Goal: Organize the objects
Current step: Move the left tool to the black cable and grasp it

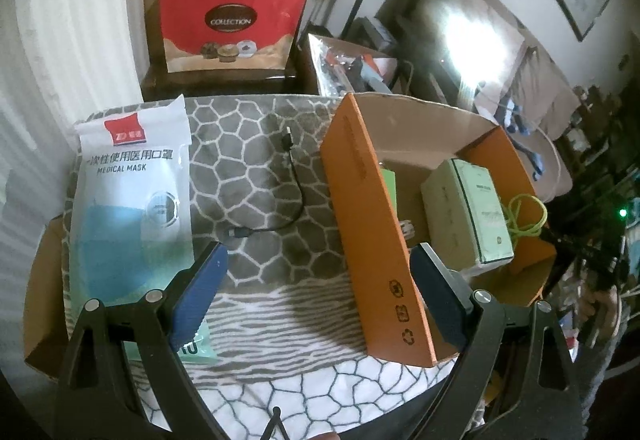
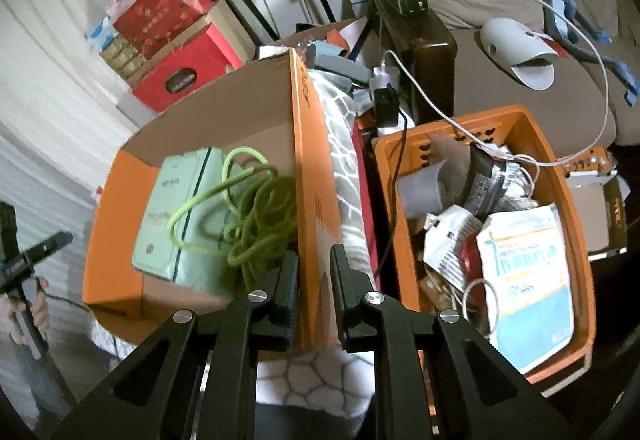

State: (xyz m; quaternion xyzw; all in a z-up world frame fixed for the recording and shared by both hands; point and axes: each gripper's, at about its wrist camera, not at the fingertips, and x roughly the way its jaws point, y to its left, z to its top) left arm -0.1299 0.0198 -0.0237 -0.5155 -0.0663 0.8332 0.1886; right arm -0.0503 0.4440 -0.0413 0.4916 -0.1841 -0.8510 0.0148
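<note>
Left gripper [image 1: 318, 272]: fingers spread wide, nothing between the blue pads [image 1: 200, 292]. The black cable [image 1: 276, 196] lies ahead of the gap on the patterned cloth [image 1: 256, 144], its near plug just beyond the left fingertip. The medical mask pack [image 1: 132, 192] lies flat to the left of the claw, its lower edge passing under the left finger. The orange cardboard box [image 1: 372, 220] stands to the right and ahead, its near long wall running between the fingertips toward the right pad (contact cannot be told).

Right gripper [image 2: 314, 272]: fingers drawn narrow, one on each side of the orange cardboard box's right wall [image 2: 308, 176], which they clamp. Inside the box, left of and ahead of the claw, the pale green box [image 2: 176, 216] lies with the green cord [image 2: 256, 216] piled over its right part. The orange plastic basket [image 2: 560, 176] sits to the right of the claw, filled with packets and white cabling.

Left wrist view only: the black cable and the mask pack. Right wrist view only: the basket and the grip on the wall. Both views show the red gift bag [image 1: 232, 24] beyond the box.
</note>
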